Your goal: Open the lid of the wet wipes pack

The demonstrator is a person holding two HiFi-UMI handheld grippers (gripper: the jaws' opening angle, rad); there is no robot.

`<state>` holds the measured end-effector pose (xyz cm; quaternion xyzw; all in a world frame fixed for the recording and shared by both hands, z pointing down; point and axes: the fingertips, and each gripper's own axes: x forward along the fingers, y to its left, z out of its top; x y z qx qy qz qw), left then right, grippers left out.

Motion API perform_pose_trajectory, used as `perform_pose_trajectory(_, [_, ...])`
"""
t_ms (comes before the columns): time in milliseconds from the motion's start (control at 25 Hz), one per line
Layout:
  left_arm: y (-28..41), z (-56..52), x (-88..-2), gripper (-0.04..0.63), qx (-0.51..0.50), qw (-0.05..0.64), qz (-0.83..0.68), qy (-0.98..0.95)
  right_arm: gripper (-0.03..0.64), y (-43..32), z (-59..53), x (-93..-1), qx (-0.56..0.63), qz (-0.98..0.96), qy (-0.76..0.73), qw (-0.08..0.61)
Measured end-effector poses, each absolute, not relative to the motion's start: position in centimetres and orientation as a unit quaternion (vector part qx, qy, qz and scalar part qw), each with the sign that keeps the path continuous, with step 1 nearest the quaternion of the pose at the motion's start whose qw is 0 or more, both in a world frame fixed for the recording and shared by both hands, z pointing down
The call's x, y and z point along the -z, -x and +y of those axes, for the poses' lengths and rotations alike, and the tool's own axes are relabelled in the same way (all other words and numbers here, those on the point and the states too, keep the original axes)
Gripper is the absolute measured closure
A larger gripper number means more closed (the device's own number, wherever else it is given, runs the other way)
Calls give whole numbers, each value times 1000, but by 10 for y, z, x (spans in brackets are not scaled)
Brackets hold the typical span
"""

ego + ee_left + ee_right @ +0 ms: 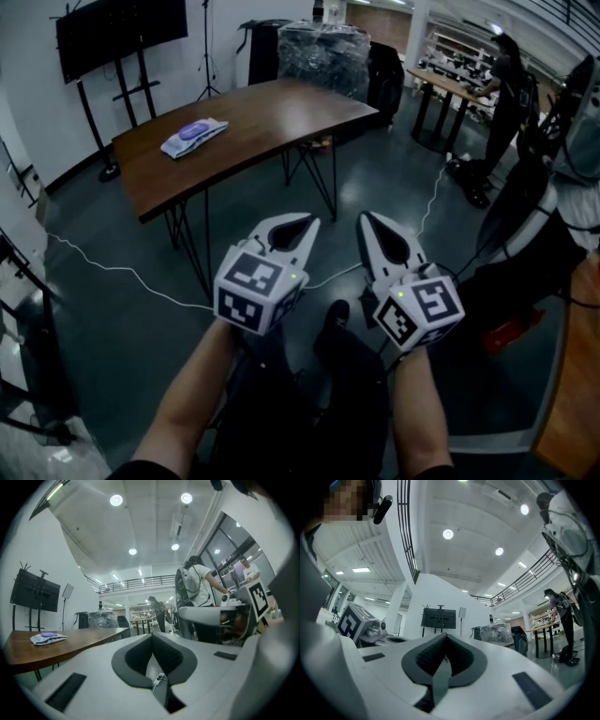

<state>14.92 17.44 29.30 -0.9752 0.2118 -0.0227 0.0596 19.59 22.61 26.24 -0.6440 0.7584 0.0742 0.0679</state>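
wet wipes pack, purple lid, print unreadable.

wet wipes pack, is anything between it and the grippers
Nothing visible blocks the way. The wet wipes pack lies on the brown table. The left gripper and right gripper, both shut and empty, are short of the table, above the floor.

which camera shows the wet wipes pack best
The head view: it looks down on the wet wipes pack, lying flat on the brown table, purple lid up. The left gripper view catches the wet wipes pack small and edge-on. The right gripper view does not show it.
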Motion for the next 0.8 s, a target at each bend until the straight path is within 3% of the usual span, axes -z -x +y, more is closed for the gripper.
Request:
perform_pose_trajectory(400, [-172,22,-300,589,31,63,264,962,606,-225,75,-270,-74,778,621,66])
perform_pose_trajectory(800, [-116,-60,-289,590,38,69,328,941,606,-177,-20,-266,-71,819,567,51])
